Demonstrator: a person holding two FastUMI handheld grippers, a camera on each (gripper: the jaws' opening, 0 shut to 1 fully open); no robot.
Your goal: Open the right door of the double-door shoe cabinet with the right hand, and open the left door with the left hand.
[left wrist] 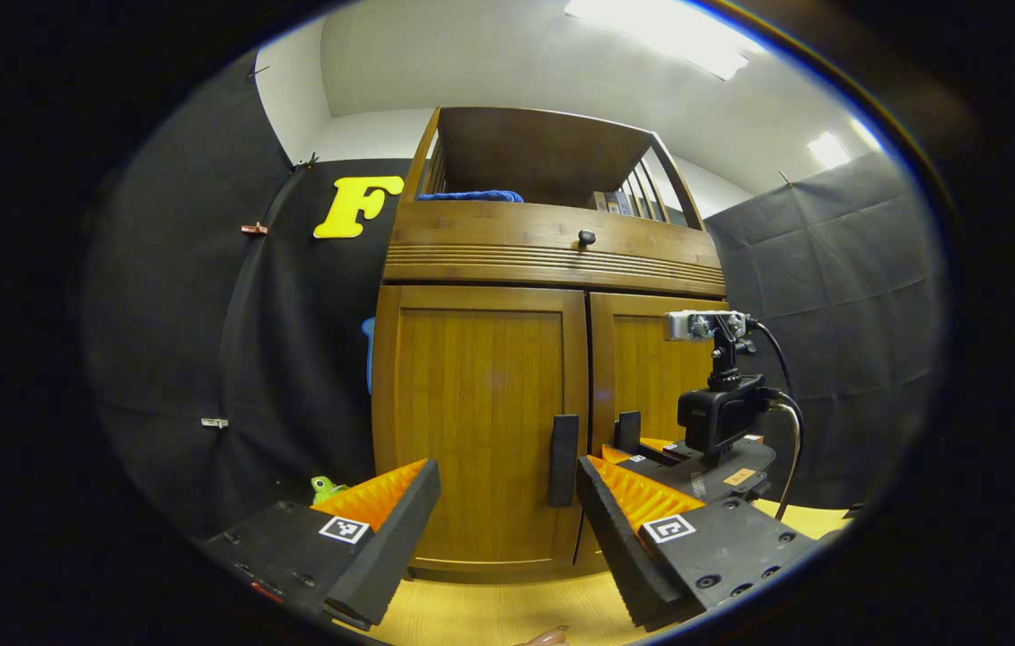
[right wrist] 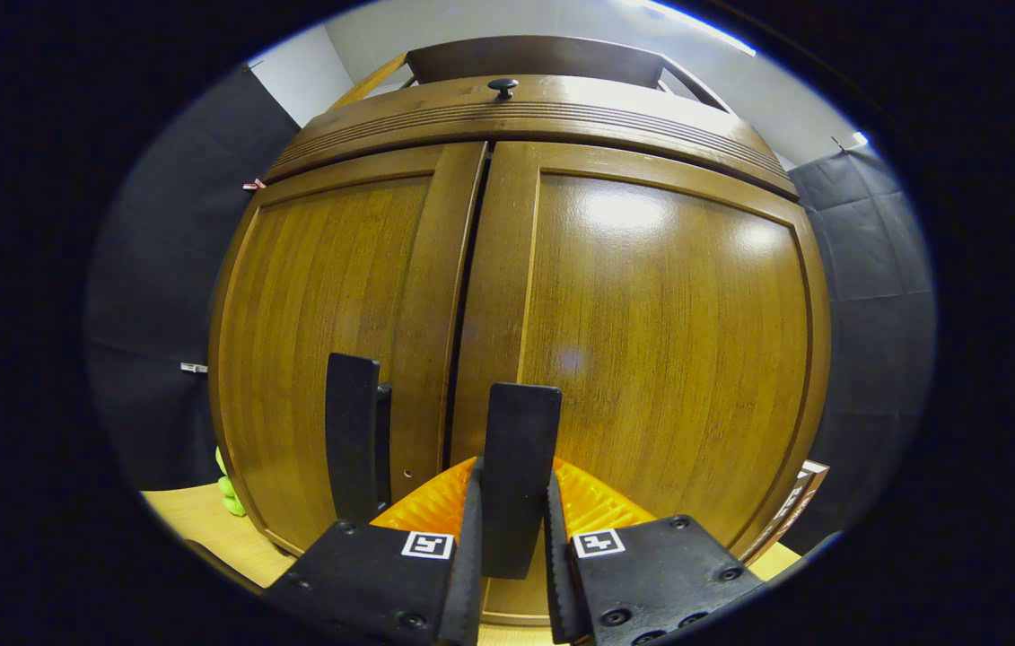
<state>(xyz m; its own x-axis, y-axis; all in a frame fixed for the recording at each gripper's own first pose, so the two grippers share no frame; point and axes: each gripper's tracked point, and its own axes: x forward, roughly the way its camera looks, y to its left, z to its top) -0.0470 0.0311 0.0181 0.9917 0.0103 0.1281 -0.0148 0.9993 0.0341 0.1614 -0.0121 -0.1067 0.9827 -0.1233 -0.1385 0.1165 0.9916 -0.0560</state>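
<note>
1. The shoe cabinet (left wrist: pixel 552 260) stands on the table (left wrist: pixel 507 610), and both doors sit flush with its frame; in the right gripper view only a thin dark seam runs between them, so neither door is open yet.
2. The right claw (right wrist: pixel 511 538) is closed on the right door handle (right wrist: pixel 520 449): the upright dark bar sits between the two fingers, which press its lower part from either side. From the left gripper view this claw (left wrist: pixel 642 453) shows farther off at the right door (left wrist: pixel 646 368), a small camera mounted on top of it.
3. The right door (right wrist: pixel 660 350) appears fully shut, though the fisheye bulge makes a slight start of swing hard to rule out.
4. The left claw (left wrist: pixel 507 511) is spread wide, holding nothing. It hangs in front of the left door (left wrist: pixel 476 422), short of the left door handle (left wrist: pixel 563 459), which shows between its fingers.
5. Judged from this, the grasp for the first step is made and the pull is what remains; the whole second step, reaching, gripping and swinging the left door, is still to do.
</note>
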